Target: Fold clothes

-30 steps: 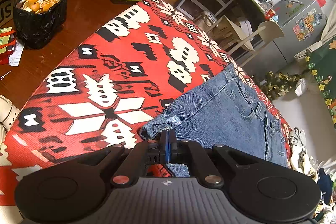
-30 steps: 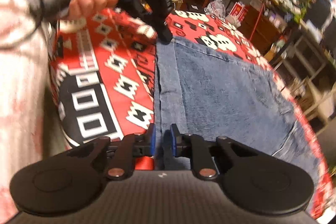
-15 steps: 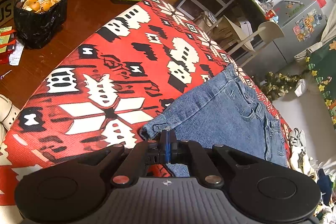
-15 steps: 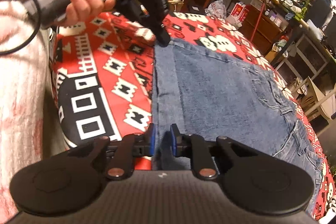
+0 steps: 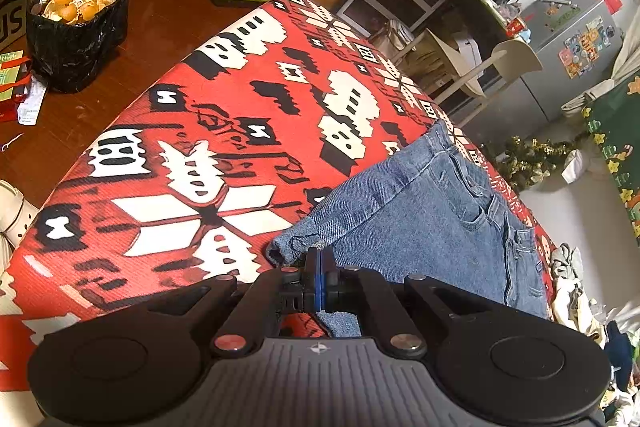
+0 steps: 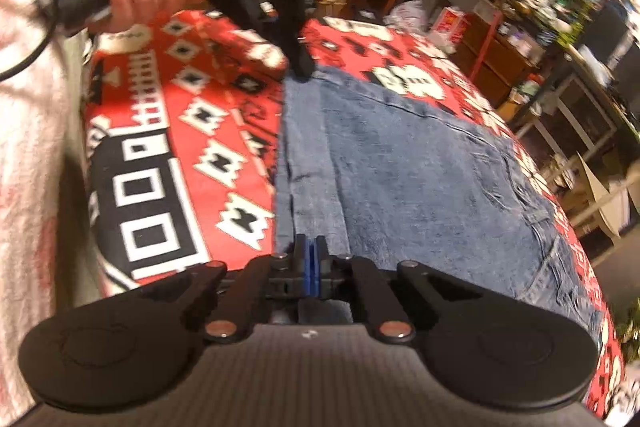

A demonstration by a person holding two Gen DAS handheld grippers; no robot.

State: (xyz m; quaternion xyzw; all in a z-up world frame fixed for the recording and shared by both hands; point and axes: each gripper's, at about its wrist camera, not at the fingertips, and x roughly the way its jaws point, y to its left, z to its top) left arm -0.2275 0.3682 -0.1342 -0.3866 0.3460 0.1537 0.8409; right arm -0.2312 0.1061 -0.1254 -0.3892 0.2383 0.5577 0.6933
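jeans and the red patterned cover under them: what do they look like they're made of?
Jeans: blue denim, matte and faded; diagonal twill weave, stitched seams and a slightly frayed hem corner show by the left gripper.
Red patterned cover: looks like a woven or printed textile, matte, with fine ribbed texture; fibre cannot be told.
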